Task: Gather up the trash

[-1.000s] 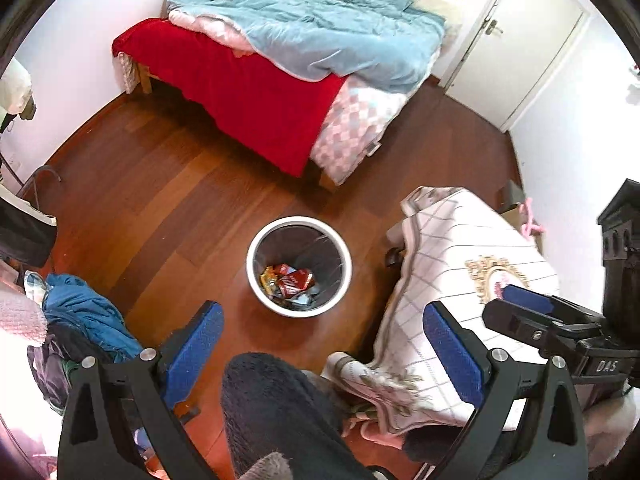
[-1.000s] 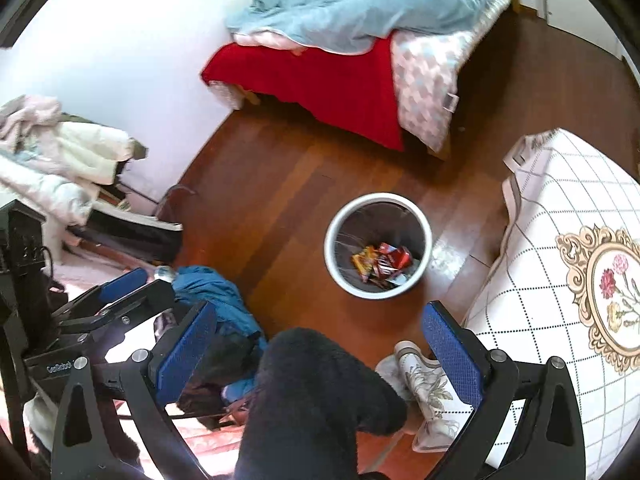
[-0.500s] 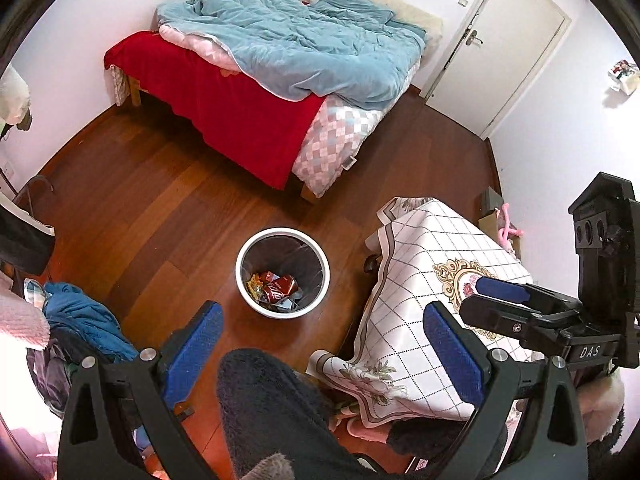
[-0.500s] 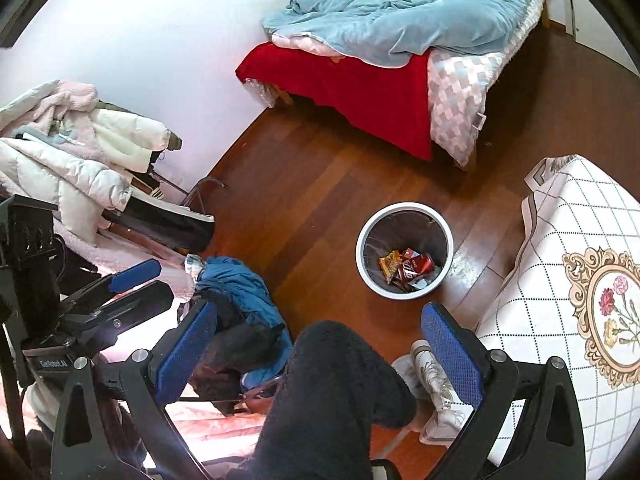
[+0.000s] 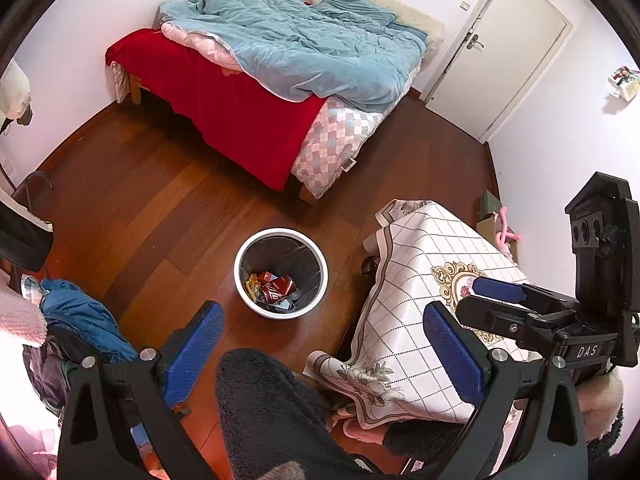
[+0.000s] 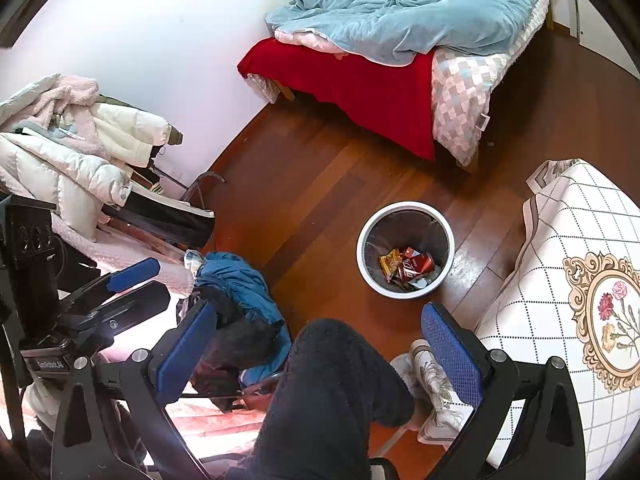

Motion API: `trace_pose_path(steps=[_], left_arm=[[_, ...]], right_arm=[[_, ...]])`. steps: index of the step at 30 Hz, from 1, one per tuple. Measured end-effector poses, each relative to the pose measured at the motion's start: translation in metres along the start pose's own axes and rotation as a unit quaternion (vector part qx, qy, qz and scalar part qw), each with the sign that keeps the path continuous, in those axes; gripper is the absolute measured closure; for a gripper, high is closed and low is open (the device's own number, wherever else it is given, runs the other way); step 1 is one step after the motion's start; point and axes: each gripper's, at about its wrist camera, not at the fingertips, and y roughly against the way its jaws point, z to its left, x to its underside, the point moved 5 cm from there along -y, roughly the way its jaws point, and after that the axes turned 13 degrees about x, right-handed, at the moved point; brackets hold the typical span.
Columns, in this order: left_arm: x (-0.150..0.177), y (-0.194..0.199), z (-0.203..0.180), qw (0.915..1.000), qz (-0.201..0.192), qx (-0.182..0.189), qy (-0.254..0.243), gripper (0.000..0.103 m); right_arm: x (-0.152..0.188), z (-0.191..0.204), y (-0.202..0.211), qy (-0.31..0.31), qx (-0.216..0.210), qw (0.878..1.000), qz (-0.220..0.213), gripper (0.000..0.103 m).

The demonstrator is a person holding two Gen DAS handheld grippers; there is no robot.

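Note:
A white round trash bin stands on the wooden floor, also in the right wrist view. Inside it lie a red can and snack wrappers. My left gripper is open and empty, held high above the floor, nearer to me than the bin. My right gripper is open and empty, also high up. The right gripper also shows at the right of the left wrist view, and the left gripper at the left of the right wrist view.
A table with a white checked cloth stands right of the bin. A bed with red and blue covers is at the far wall. A clothes pile sits on the left. A white door is far right. My dark-trousered leg is below.
Both grippers have risen and pulled back from the bin, so the bin looks smaller and more of the room shows. Both stayed open and empty.

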Motion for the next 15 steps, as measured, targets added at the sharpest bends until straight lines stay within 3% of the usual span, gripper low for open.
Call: trace_pose_path(steps=[15], left_arm=[[0.0003, -0.0028, 0.0011, 1.0, 0.004, -0.001, 0.001, 0.0]], right_arm=[[0.0054, 0.0016, 0.0028, 0.006, 0.002, 1.0, 0.003, 0.0]])
